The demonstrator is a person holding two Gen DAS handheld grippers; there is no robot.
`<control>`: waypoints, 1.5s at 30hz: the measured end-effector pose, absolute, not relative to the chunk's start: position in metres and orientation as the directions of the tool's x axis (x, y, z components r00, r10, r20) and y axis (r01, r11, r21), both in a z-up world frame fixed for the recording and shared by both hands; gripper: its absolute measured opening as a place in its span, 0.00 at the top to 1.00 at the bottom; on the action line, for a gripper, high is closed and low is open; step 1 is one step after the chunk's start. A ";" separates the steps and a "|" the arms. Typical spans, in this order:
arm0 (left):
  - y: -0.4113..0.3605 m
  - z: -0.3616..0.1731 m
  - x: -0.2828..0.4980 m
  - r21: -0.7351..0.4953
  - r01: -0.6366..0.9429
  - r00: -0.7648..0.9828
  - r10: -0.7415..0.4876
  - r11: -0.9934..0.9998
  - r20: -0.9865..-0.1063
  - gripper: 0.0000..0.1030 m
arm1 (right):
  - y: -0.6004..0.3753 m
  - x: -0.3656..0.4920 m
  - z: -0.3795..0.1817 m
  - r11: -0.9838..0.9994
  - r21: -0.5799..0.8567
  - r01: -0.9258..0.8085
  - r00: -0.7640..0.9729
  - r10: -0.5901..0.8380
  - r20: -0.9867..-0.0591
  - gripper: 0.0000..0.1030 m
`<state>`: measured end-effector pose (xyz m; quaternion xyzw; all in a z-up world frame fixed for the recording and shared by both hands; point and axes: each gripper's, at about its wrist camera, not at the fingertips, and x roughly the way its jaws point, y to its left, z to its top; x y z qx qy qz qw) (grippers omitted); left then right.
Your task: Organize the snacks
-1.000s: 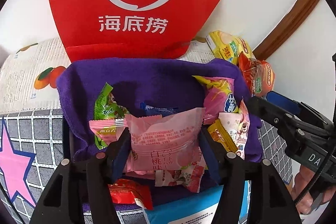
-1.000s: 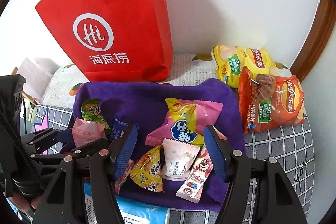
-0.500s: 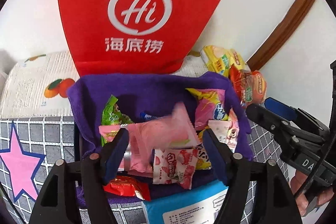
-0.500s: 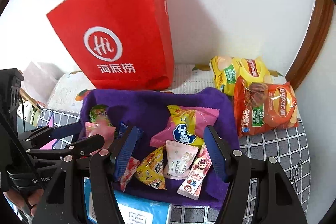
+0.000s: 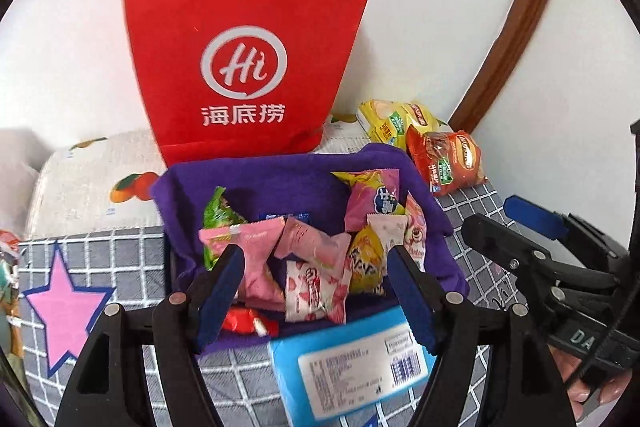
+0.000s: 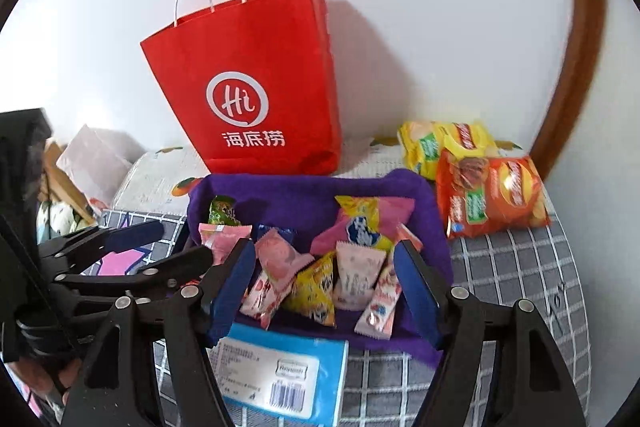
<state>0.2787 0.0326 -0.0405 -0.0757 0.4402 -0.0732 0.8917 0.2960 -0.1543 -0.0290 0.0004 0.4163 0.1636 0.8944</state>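
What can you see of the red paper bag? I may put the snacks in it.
The red paper bag stands upright against the white wall, directly behind the purple cloth-lined tray. It looks like stiff matte paper with white twisted-cord handles, a white round "Hi" logo and three white Chinese characters. Its top seems open; the inside is hidden. Its base rests on a fruit-printed surface; whether it touches the cloth is unclear.

Both views are bright, lit evenly by soft daylight. The red bag (image 6: 256, 83) throws a pale shadow to its right on the white wall (image 6: 420, 7). The orange chip packet (image 6: 492, 195) shows small glare (its foil shines). Fisheye bending curves the wooden frame (image 5: 516, 19), corners go black, and the edges are slightly blurred.
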 end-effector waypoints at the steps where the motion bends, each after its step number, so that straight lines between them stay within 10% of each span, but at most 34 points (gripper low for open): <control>1: 0.033 -0.038 0.272 -0.200 0.064 0.607 -0.197 0.978 -0.770 0.30 | -0.156 0.288 -0.028 0.948 0.137 -0.286 0.610 0.291 -0.738 0.31; 9: 0.022 -0.014 0.203 -0.168 0.067 0.673 -0.169 0.984 -0.721 0.30 | -0.174 0.214 -0.016 0.980 0.072 -0.188 0.675 0.182 -0.715 0.31; 16: 0.005 -0.009 0.144 -0.136 0.071 0.699 -0.147 0.988 -0.700 0.25 | -0.184 0.143 -0.010 0.987 0.010 -0.159 0.726 0.124 -0.677 0.06; 27: -0.005 0.007 0.067 -0.086 0.014 0.744 -0.068 0.996 -0.665 0.05 | -0.203 0.067 0.004 0.991 0.027 -0.134 0.715 0.115 -0.690 0.00; 45: -0.023 0.016 0.014 -0.032 0.020 0.776 -0.036 0.999 -0.630 0.04 | -0.222 0.017 0.013 0.996 0.036 -0.083 0.743 0.086 -0.664 0.00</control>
